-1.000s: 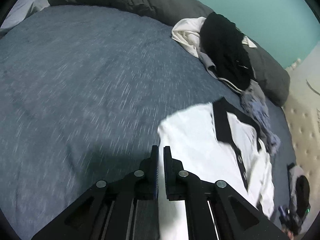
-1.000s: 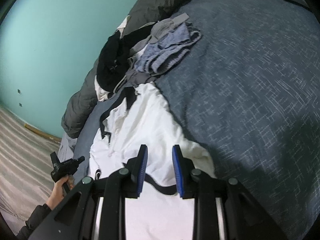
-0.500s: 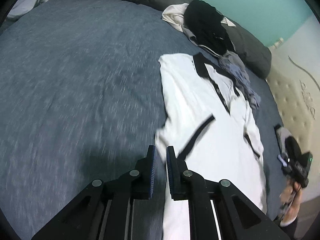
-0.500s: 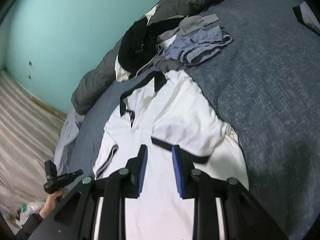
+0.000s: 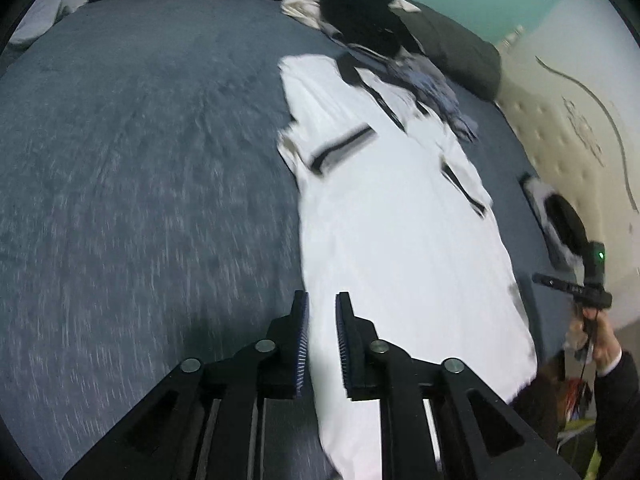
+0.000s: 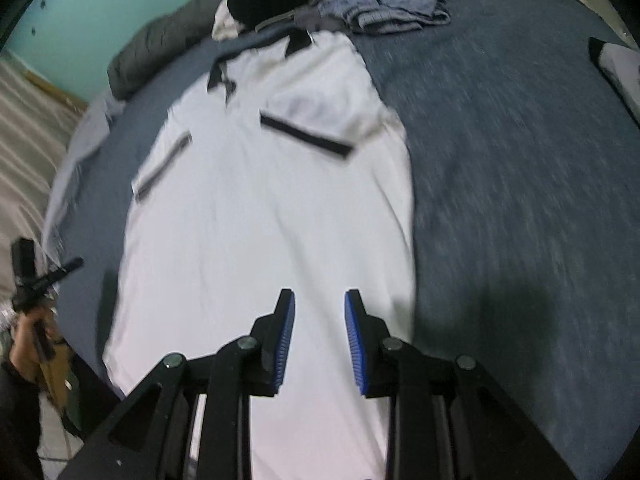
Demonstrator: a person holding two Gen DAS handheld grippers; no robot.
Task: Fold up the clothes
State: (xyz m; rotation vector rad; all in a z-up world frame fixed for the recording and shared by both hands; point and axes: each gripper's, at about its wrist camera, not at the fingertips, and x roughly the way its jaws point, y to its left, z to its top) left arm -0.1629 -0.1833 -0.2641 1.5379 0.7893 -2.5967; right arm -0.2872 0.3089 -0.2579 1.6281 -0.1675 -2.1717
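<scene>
A white polo shirt [image 5: 400,240] [image 6: 272,220] with a black collar and black sleeve bands lies lengthwise on the dark blue bedcover [image 5: 140,180]. Both sleeves are folded in over its front. My left gripper [image 5: 322,304] hovers over the shirt's left edge near the hem. Its jaws are opening, and the cloth edge shows in the gap without being pinched. My right gripper [image 6: 320,300] hangs above the lower right part of the shirt. It is open by a narrow gap, and only flat cloth shows below it.
A pile of clothes lies beyond the collar: a black garment [image 5: 360,16] and blue striped cloth [image 6: 392,10]. A grey pillow [image 5: 452,44] runs behind it. A folded black-and-white garment [image 6: 618,68] sits at the right. Bedcover spreads on both sides of the shirt.
Both grippers have drawn back from the sleeves toward the hem, so the whole shirt now shows. The left jaws have parted from shut to a small gap.
</scene>
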